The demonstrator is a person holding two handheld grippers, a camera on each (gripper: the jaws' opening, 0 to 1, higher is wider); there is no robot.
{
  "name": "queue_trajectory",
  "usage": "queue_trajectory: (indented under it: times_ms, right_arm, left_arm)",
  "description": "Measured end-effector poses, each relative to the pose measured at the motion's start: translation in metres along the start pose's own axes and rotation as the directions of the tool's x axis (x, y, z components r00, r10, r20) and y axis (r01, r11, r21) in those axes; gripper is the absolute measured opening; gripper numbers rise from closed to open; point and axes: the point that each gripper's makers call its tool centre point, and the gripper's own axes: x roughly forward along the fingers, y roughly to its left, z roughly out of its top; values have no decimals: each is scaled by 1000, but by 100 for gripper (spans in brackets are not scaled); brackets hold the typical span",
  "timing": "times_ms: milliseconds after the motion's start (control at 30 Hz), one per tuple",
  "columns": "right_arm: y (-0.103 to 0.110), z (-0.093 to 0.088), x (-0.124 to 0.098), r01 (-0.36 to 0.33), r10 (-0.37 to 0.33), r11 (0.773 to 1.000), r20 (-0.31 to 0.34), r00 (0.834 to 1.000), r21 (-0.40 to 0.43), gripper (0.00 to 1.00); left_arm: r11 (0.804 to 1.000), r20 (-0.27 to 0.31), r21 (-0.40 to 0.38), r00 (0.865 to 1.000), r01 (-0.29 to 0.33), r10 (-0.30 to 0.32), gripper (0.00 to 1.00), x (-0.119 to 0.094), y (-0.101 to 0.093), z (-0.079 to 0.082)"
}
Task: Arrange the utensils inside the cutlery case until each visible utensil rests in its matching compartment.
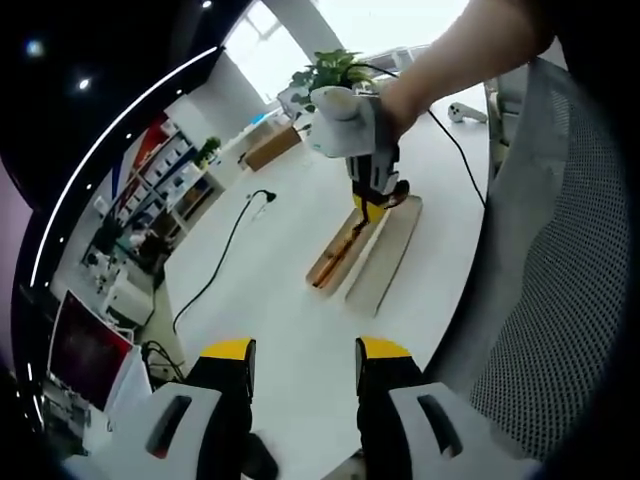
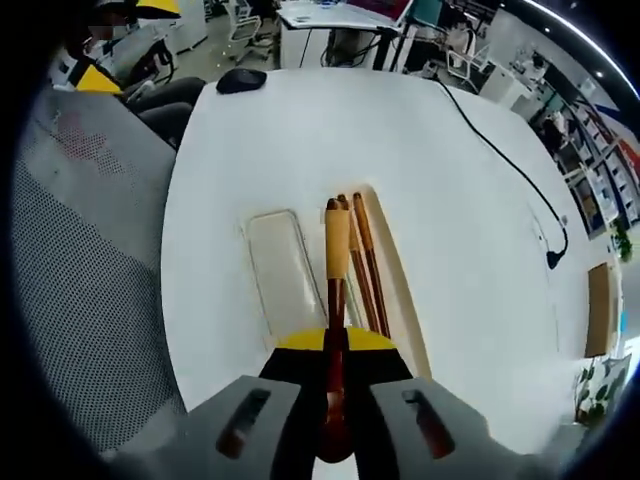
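An open wooden cutlery case (image 1: 335, 262) lies on the white table (image 1: 280, 300), its lid (image 1: 388, 255) flat beside it. The right gripper (image 1: 375, 195), held by a person's hand, hovers over the case's far end. In the right gripper view, my right gripper (image 2: 335, 345) is shut on a dark wooden utensil (image 2: 337, 250) with a tan end, held lengthwise above the case (image 2: 405, 310). A pair of brown chopsticks (image 2: 366, 262) rests in the case. The clear lid (image 2: 285, 270) sits to its left. My left gripper (image 1: 305, 365) is open and holds nothing, well short of the case.
A black cable (image 1: 222, 255) (image 2: 500, 150) runs across the table. A black mouse (image 2: 241, 80) sits near the far edge. A grey mesh chair (image 1: 560, 300) (image 2: 80, 260) stands against the table. A potted plant (image 1: 335, 68) stands at the table's end.
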Motion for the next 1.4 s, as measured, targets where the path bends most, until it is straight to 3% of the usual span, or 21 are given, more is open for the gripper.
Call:
queue_trajectory:
  times_ms: [167, 267, 467, 767, 1400]
  right_arm:
    - [-12, 0, 4, 11, -12, 999, -18, 1000, -32, 0]
    - [-21, -5, 12, 8, -13, 997, -64, 998, -78, 0]
    - [-30, -6, 22, -4, -4, 996, -84, 996, -89, 0]
    - [-33, -11, 37, -12, -2, 993, -127, 992, -114, 0]
    - [-41, -9, 48, -42, 18, 989, -164, 986, -144, 1]
  left_arm:
    - [1000, -3, 3, 1000, -1, 1, 41, 0, 0, -1]
    - [1000, -2, 0, 1000, 1, -1, 41, 0, 0, 0]
    - [1000, -2, -8, 1000, -1, 1, 41, 0, 1, -1]
    - [1000, -6, -14, 1000, -2, 2, 41, 1, 2, -2]
    - [1000, -17, -16, 1000, 11, -11, 41, 2, -1, -4]
